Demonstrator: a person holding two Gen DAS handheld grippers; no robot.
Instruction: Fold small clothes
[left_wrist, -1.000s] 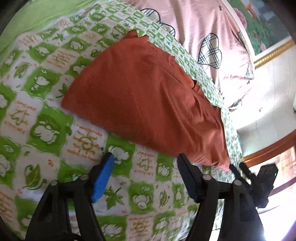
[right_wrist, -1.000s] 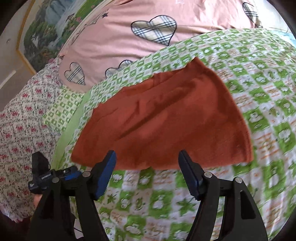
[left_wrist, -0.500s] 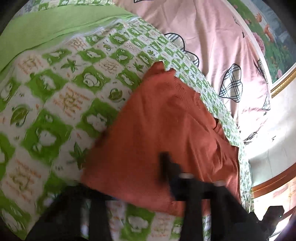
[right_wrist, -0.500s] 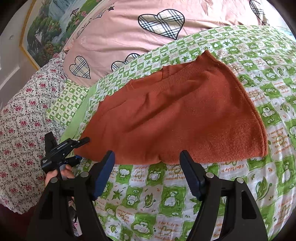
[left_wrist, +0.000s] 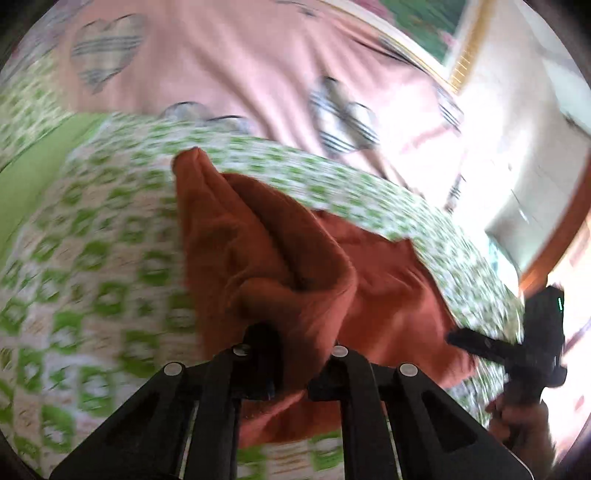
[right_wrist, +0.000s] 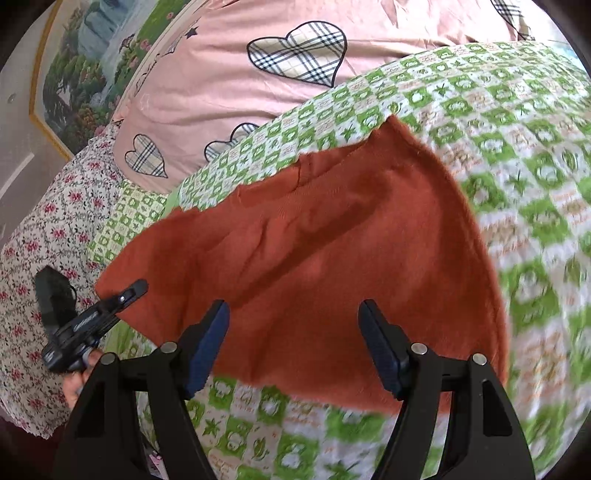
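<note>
Left claw (left_wrist: 291, 354) closing, already pinched on the near-left edge of the rust top (left_wrist: 266, 251), cloth bunched up between the jaws. Rest of it lay flat on the green quilt (right_wrist: 517, 155), long axis running left to right. Right claw (right_wrist: 293, 345) spread wide, nothing in it, hovering right over the near hem, so probably the nearer one for the right corner.

A green-and-white checked cotton bedspread (right_wrist: 517, 155) is spread over the bed. A pink quilt with plaid hearts (right_wrist: 229, 85) is heaped at the far side. A white floral sheet (right_wrist: 48, 229) is seen at left, a gold-framed landscape painting (right_wrist: 85, 62) beyond.
</note>
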